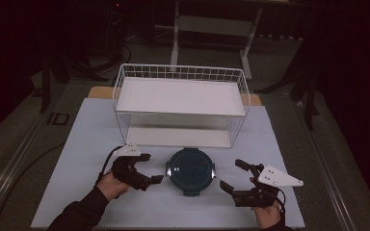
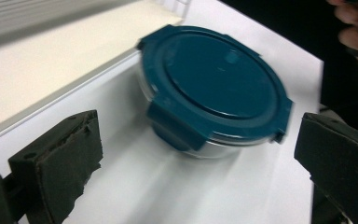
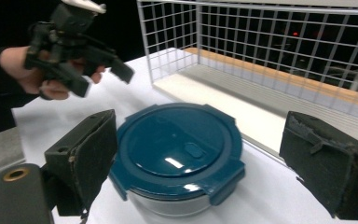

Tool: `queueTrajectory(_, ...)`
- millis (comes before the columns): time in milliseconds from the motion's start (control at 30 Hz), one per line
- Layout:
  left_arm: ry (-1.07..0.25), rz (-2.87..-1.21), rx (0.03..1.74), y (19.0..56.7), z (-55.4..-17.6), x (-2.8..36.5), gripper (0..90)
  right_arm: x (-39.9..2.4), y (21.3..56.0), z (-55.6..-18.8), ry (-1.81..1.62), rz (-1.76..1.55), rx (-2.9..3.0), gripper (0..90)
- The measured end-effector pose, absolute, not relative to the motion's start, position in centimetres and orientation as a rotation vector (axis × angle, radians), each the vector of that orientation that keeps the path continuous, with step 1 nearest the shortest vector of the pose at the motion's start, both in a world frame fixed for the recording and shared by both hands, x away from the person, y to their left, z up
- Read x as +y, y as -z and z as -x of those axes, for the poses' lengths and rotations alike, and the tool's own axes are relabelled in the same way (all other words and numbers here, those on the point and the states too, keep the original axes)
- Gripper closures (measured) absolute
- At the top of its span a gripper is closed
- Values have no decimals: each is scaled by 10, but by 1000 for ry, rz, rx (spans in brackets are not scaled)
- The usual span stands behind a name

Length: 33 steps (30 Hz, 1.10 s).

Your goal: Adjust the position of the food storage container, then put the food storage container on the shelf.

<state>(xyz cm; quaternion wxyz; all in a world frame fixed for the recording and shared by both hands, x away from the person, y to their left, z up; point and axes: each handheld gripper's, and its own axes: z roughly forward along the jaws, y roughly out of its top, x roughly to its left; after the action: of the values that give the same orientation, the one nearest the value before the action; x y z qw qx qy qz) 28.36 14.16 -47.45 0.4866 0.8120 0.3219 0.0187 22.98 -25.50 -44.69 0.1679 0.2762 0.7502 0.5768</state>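
Note:
A round clear container with a dark teal clip lid (image 1: pixel 191 171) sits on the white table, just in front of the wire shelf rack. My left gripper (image 1: pixel 151 168) stands open a little to its left, jaws aimed at it, nothing between them. My right gripper (image 1: pixel 234 174) is open to the container's right, also empty. The container (image 2: pixel 214 88) lies ahead of the left gripper's spread jaws. In the right gripper view the container (image 3: pixel 179 151) sits between and just beyond the jaws, with the left gripper (image 3: pixel 105 72) farther off, held by a hand.
A white wire rack (image 1: pixel 180 103) with two white shelves stands at the table's middle back, its lower shelf (image 3: pixel 242 109) right behind the container. The white tabletop (image 1: pixel 91 139) has free room on both sides. Dark floor and cables surround the table.

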Motion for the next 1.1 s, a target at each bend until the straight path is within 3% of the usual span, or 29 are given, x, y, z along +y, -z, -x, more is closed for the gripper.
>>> queueTrajectory(267,-6,-1905,854,470,-292,140,14,-249,435,-226,-1597,-739,2073,107)
queueTrajectory(333,13,-1903,871,469,-296,140,19,-248,432,-227,-1598,-717,2109,166)
queueTrajectory(500,34,-1897,973,473,-305,140,40,-247,431,-227,-1618,-708,2097,147)
queueTrajectory(800,255,-1833,1119,488,-318,136,41,-244,431,-226,-1572,-744,2068,106)
queueTrajectory(1100,371,-1828,1175,497,-323,130,51,-236,436,-221,-1510,-698,2111,103)
